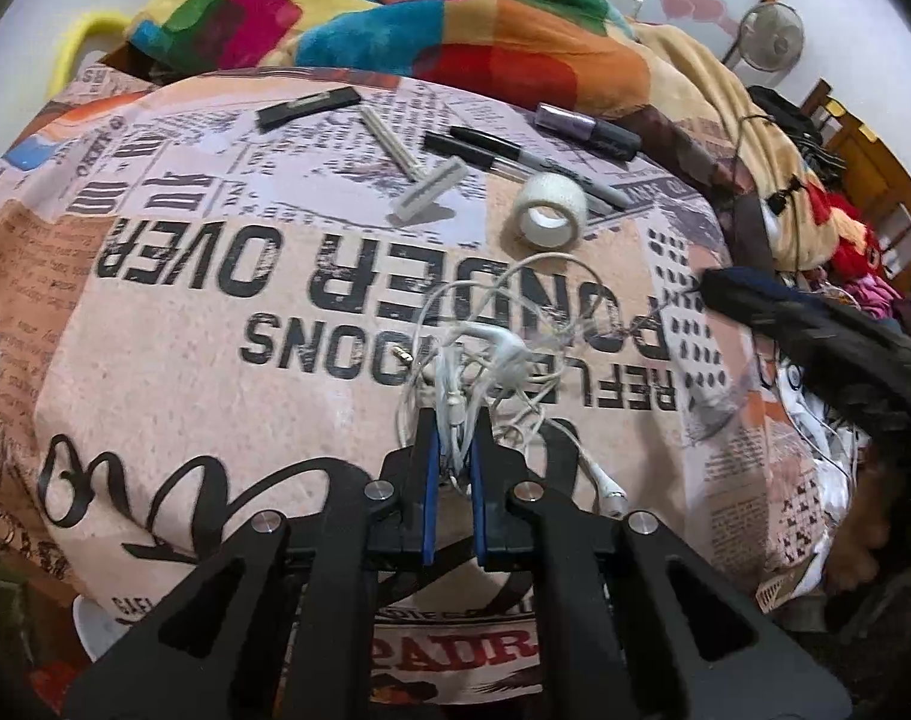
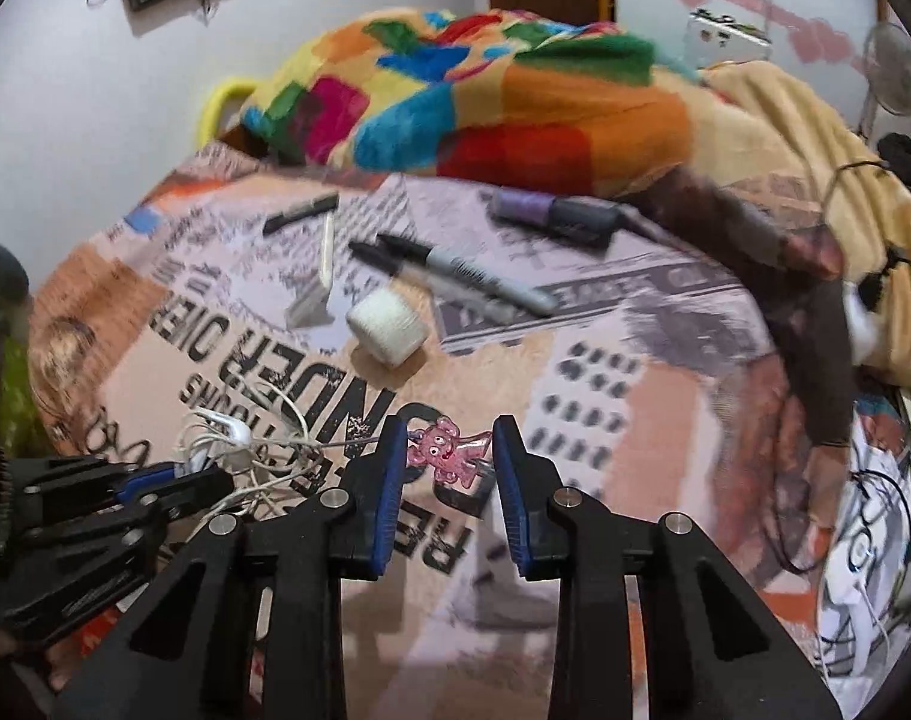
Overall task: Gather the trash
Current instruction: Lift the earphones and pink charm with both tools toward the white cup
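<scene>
A tangle of white earphone cable lies on the newspaper-print bedsheet. My left gripper is shut on strands of that cable; it also shows at the left of the right wrist view, with the cable beside it. My right gripper is open, its jaws either side of a small pink clear charm on the sheet. Further back lie a white tape roll, a white razor, two black markers, a purple tube and a black flat bar.
A bright multicoloured blanket is heaped behind the sheet, with a beige blanket to its right. Clothes and dark cables pile at the right edge. A fan stands by the far wall.
</scene>
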